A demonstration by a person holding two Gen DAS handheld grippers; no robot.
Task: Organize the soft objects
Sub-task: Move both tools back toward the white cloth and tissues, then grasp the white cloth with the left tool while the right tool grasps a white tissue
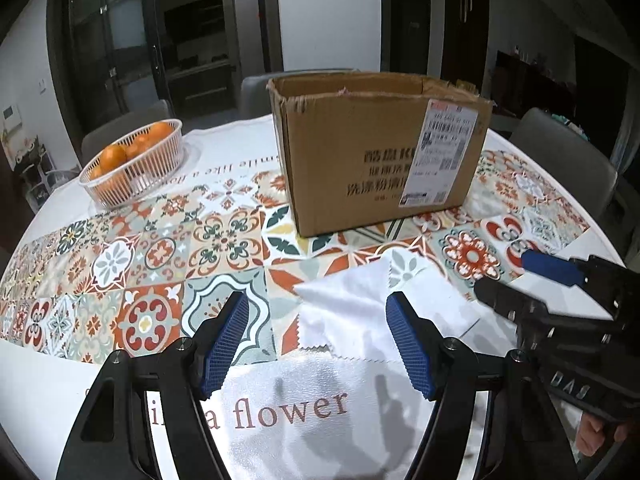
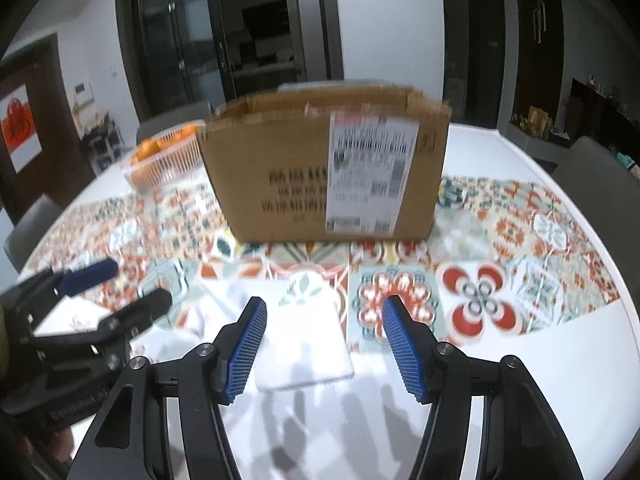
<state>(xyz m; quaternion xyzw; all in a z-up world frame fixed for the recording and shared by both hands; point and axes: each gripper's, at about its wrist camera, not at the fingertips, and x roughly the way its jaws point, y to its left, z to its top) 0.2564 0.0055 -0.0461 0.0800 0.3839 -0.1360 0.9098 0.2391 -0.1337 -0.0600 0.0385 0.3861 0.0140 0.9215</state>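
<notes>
White cloth (image 1: 376, 304) flat (unheld), cardboard box (image 1: 376, 152) behind

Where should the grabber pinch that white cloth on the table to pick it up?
Probably the far-left corner of the white cloth, coming down from above. The cloth lies flat, so there is no raised fold to grab, but that corner points out over the patterned tablecloth with nothing around it. The left gripper is open and nearest it.

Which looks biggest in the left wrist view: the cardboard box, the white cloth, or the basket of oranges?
1. Cardboard box, clearly biggest.
2. White cloth, though it lies nearest the camera, which may inflate it.
3. Basket of oranges, smallest, but farther away.
</notes>
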